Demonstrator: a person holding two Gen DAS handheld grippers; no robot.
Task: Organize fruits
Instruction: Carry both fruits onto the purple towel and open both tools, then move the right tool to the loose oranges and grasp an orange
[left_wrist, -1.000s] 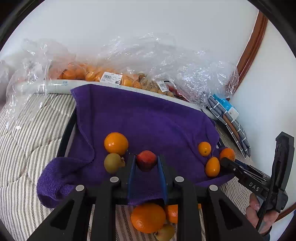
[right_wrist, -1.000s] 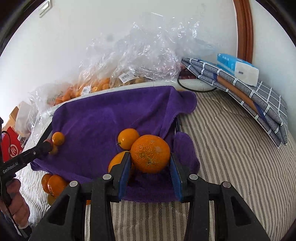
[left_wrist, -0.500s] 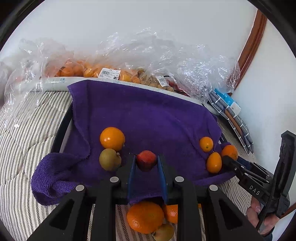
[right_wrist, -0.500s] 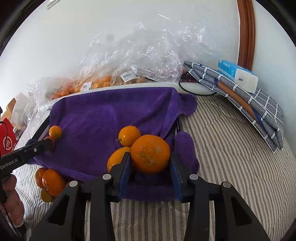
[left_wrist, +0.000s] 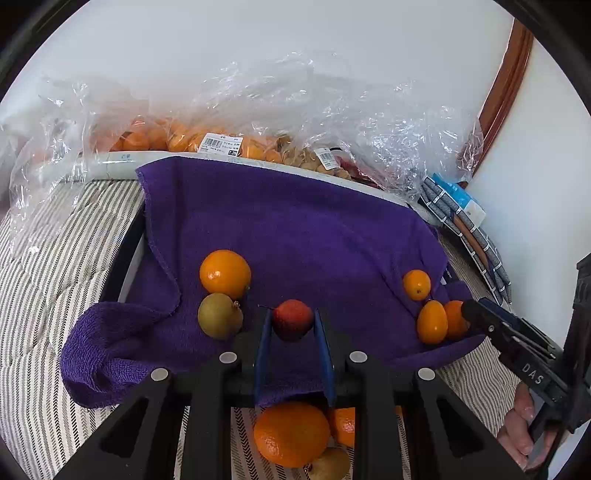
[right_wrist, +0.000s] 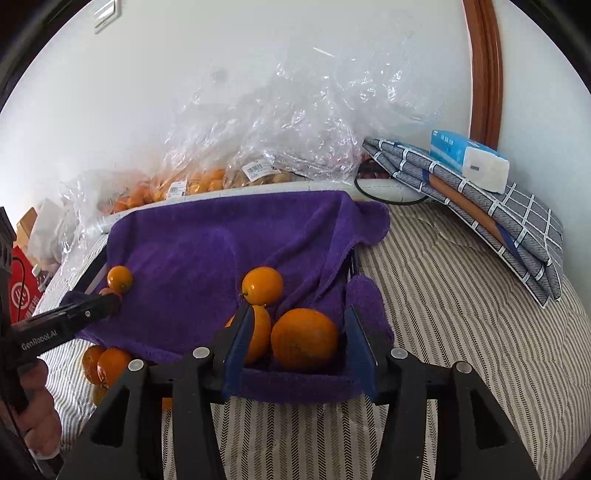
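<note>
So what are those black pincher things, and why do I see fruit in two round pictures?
Those are two grabbing tools, and a person holds one in each hand. Each tool has a little camera looking along its two fingers, so you get one round picture from each.

In the left tool's picture, the left gripper is squeezed shut on a small red fruit. Beside it on the purple towel lie an orange and a greenish fruit.

In the right tool's picture, the right gripper has just been opening. A big orange sits between its fingers on the towel, but they no longer press on it.

Everything lies on a striped cloth. At the back are clear plastic bags with more fruit inside.
</note>
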